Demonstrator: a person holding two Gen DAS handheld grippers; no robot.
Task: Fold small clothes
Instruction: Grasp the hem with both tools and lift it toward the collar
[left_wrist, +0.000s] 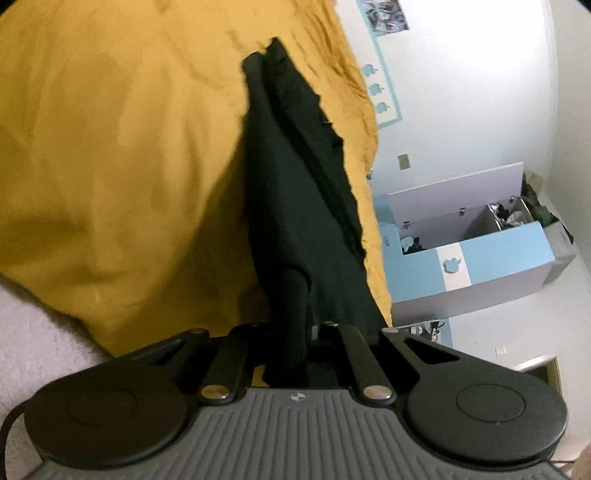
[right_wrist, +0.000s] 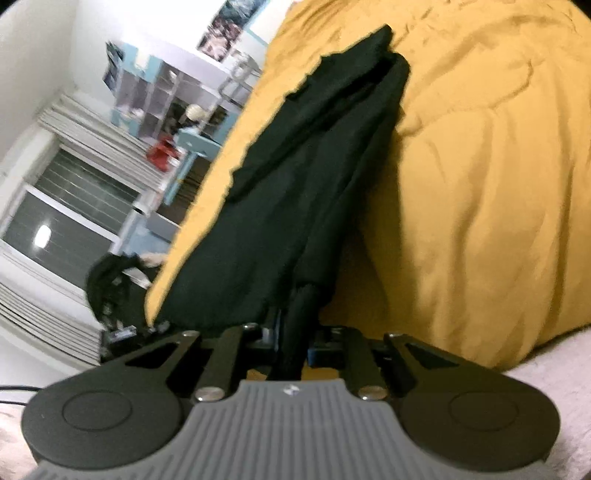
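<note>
Nearest each camera is a grey ribbed tool body with black linkages. The left claw (left_wrist: 295, 321) is closed tight on a bunched edge of a black garment (left_wrist: 295, 192). The right claw (right_wrist: 299, 317) is likewise clamped on a gathered edge of the same dark cloth (right_wrist: 288, 206).

The garment stretches away from each claw in long doubled layers, lifted clear of the bed rather than lying flat. Judging by this, both claws pinch the cloth so a fold can be carried over and laid down evenly.

Behind and beneath the garment lies a rumpled mustard-yellow duvet (left_wrist: 110, 166), the soft surface for folding, with a pale fleecy blanket (left_wrist: 33, 343) at its edge.

Farthest off, the left view shows a blue and white storage box (left_wrist: 480, 258) with its lid open by a white wall. The right view shows a window with blinds (right_wrist: 62, 218) and blurred shelving (right_wrist: 159, 99).
</note>
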